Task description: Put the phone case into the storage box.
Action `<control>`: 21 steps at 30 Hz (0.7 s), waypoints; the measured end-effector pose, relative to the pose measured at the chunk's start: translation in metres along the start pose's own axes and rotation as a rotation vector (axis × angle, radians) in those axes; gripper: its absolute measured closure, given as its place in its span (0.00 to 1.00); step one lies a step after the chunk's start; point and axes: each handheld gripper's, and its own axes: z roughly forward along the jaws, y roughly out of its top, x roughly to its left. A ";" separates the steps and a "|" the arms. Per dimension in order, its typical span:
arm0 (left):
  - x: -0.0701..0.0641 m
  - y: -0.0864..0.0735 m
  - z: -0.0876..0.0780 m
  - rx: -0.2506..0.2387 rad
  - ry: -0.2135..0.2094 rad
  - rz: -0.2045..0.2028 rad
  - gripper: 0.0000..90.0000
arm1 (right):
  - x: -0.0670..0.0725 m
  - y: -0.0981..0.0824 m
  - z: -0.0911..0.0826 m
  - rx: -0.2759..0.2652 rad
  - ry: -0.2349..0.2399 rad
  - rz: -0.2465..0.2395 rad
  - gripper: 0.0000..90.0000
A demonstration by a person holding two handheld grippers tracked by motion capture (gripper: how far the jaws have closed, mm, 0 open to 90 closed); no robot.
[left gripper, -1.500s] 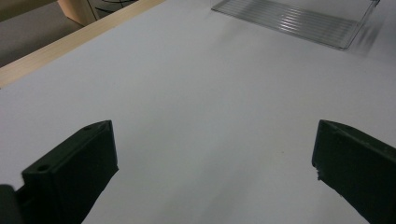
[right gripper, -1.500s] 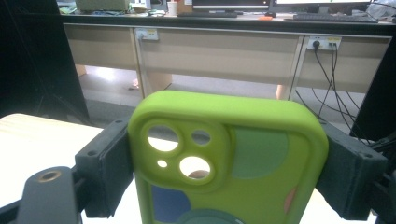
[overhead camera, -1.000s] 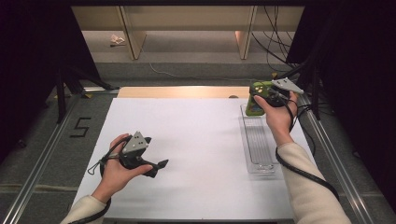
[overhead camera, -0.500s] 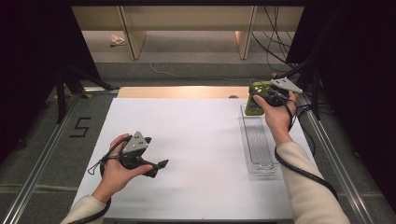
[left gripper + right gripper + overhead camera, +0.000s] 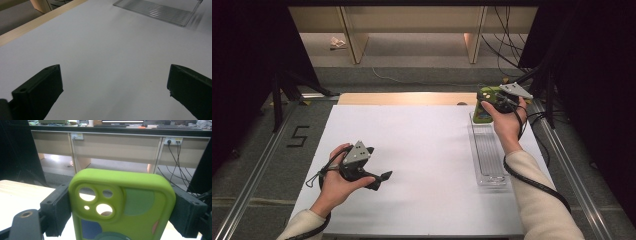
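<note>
A lime-green phone case point(image 5: 122, 205) with camera cut-outs and coloured patches stands upright between the jaws of my right gripper point(image 5: 120, 215), which is shut on its two sides. In the high view the case point(image 5: 484, 107) is held at the far end of a clear ribbed plastic tray point(image 5: 489, 155), with the right gripper point(image 5: 499, 100) behind it. My left gripper point(image 5: 379, 179) hovers low over the white sheet point(image 5: 422, 150) near the front left. Its jaws stand wide open in the left gripper view with nothing between them point(image 5: 112, 85).
The clear tray point(image 5: 157, 11) lies along the sheet's right side. A wooden strip point(image 5: 402, 98) borders the far edge. Metal rails point(image 5: 257, 165) flank the table. Desks and hanging cables point(image 5: 175, 162) stand beyond it.
</note>
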 end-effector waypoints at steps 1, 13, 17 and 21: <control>0.000 0.000 0.000 0.000 0.000 0.000 0.00 | 0.001 0.000 0.001 0.000 0.000 0.001 0.19; 0.000 0.000 0.000 -0.002 0.000 -0.003 0.00 | 0.001 -0.004 0.007 0.014 -0.009 -0.006 0.19; 0.000 0.000 0.000 -0.001 0.000 -0.003 0.00 | -0.002 -0.004 0.007 0.016 -0.012 -0.005 0.19; 0.000 0.000 0.000 -0.001 0.000 -0.003 0.00 | -0.002 -0.005 0.008 0.021 -0.014 -0.006 0.19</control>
